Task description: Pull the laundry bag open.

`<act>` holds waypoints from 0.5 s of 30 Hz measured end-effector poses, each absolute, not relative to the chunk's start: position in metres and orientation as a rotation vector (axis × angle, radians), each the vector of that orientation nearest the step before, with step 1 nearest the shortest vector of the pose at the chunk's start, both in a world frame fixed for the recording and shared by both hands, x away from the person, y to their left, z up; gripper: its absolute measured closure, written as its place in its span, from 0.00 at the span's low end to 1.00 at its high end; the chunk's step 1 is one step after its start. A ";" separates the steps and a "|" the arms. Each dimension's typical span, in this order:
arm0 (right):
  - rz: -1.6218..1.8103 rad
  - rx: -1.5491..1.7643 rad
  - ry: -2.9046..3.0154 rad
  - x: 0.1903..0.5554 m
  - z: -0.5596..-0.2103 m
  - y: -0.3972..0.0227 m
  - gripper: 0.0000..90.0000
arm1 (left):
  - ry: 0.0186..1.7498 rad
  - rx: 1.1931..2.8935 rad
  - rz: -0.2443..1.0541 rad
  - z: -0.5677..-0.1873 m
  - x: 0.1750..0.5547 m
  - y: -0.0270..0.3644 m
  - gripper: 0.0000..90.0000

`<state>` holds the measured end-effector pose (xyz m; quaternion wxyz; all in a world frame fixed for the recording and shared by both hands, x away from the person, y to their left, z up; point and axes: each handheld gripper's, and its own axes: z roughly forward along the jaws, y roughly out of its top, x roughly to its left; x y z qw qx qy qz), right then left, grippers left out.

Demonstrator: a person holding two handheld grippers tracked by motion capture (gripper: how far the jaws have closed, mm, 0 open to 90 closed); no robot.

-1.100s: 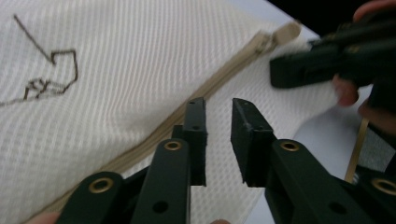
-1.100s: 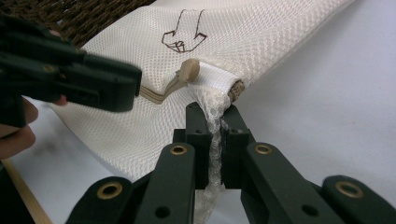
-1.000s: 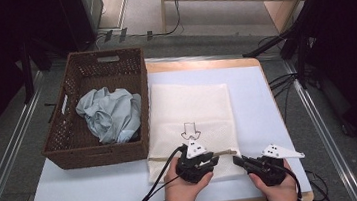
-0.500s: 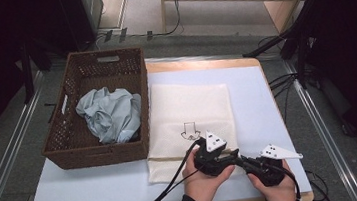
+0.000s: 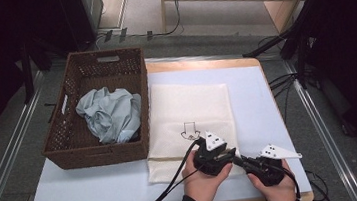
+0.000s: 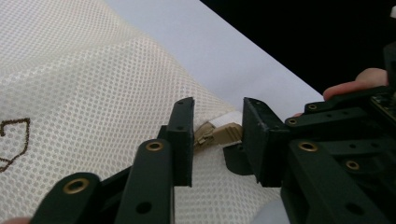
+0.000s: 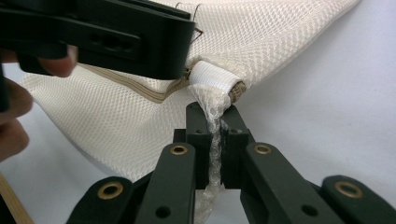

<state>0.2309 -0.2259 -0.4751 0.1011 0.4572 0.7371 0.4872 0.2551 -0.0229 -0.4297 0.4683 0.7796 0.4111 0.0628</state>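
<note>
— At the near right corner of the table (image 5: 266, 91) lies the mesh laundry bag (image 5: 191, 117), its zipper pull (image 6: 219, 135) between the left gripper (image 6: 217, 140) jaws, untouched.
— What changed?
— That gripper has slid right along the bag's near edge toward the right gripper (image 7: 214, 140); its jaws have just been closing (pads not yet on the pull).
— And the right?
— Clamped on the bag's corner fabric, anchoring it. Unzipping looks imminent; crumpled blue clothing (image 5: 110, 112) waits in the wicker basket (image 5: 96, 154).
</note>
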 end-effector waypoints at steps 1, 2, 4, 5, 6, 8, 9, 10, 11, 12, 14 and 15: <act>1.437 1.354 2.179 0.231 -0.475 -0.226 0.96 | 1.004 1.908 0.137 -0.430 0.255 -0.021 0.79; 1.436 1.358 2.179 0.231 -0.475 -0.226 0.96 | 1.005 1.905 0.126 -0.431 0.256 -0.018 0.82; 1.434 1.358 2.177 0.231 -0.475 -0.226 0.96 | 1.014 1.901 0.092 -0.433 0.258 -0.014 0.91; 1.438 1.354 2.176 0.231 -0.475 -0.226 0.96 | 1.021 1.901 0.075 -0.435 0.259 -0.011 0.95; 1.441 1.350 2.174 0.231 -0.475 -0.226 0.96 | 1.023 1.896 0.054 -0.436 0.259 -0.009 0.96; 1.438 1.351 2.175 0.231 -0.475 -0.226 0.96 | 1.025 1.888 0.024 -0.440 0.260 -0.007 0.97; 1.437 1.351 2.174 0.231 -0.475 -0.226 0.96 | 1.023 1.886 0.017 -0.441 0.260 -0.007 0.97; 1.438 1.348 2.175 0.231 -0.475 -0.226 0.96 | 1.023 1.884 0.013 -0.442 0.260 -0.007 0.97; 1.437 1.348 2.175 0.231 -0.475 -0.226 0.96 | 1.022 1.885 0.009 -0.443 0.260 -0.007 0.97; 1.436 1.351 2.174 0.231 -0.475 -0.226 0.96 | 1.021 1.886 0.004 -0.444 0.260 -0.007 0.97; 1.439 1.350 2.173 0.230 -0.475 -0.226 0.96 | 1.021 1.895 -0.003 -0.445 0.261 -0.008 0.96; 1.440 1.347 2.174 0.230 -0.474 -0.226 0.96 | 1.021 1.895 -0.007 -0.446 0.261 -0.009 0.95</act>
